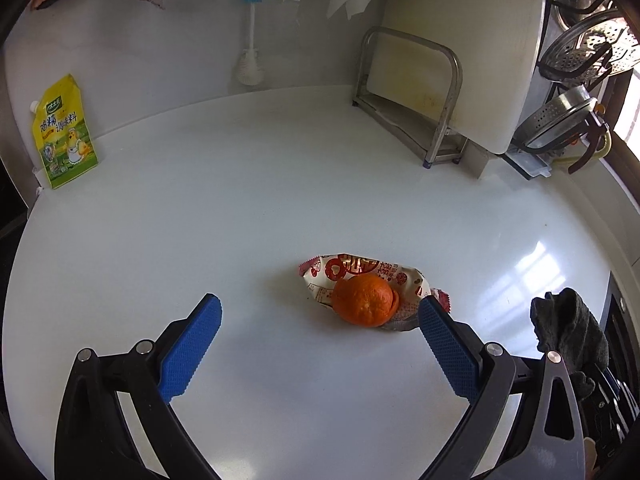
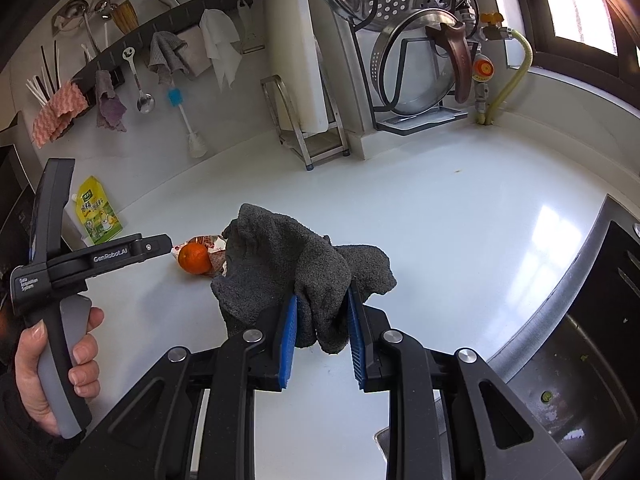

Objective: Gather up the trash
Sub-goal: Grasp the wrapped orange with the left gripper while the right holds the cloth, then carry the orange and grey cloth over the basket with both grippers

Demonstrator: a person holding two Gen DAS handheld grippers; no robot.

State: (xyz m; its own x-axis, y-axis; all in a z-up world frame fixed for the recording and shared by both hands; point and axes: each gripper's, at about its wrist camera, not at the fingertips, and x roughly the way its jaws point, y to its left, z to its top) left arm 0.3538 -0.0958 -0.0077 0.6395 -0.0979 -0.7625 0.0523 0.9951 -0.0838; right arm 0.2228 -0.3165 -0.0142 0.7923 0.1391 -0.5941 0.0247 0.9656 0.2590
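Observation:
An orange peel [image 1: 363, 300] sits on a crumpled red-and-white snack wrapper [image 1: 360, 270] on the white counter [image 1: 280, 184]. My left gripper [image 1: 320, 308] is open, just in front of them; its right finger [image 1: 444, 340] touches the wrapper's near end. Both also show in the right wrist view, the peel [image 2: 194, 258] and wrapper [image 2: 214, 246], behind the cloth. My right gripper [image 2: 322, 312] is shut on a dark grey cloth [image 2: 288, 264], held above the counter. The cloth also shows at the right of the left wrist view [image 1: 568, 324].
A yellow seasoning pouch [image 1: 64, 132] leans on the back wall at left. A metal rack with a white cutting board [image 1: 460, 52] stands at the back right, with pot lids and strainers [image 2: 400, 12]. A sink [image 2: 580, 360] lies to the right. Utensils and cloths hang on the wall [image 2: 160, 64].

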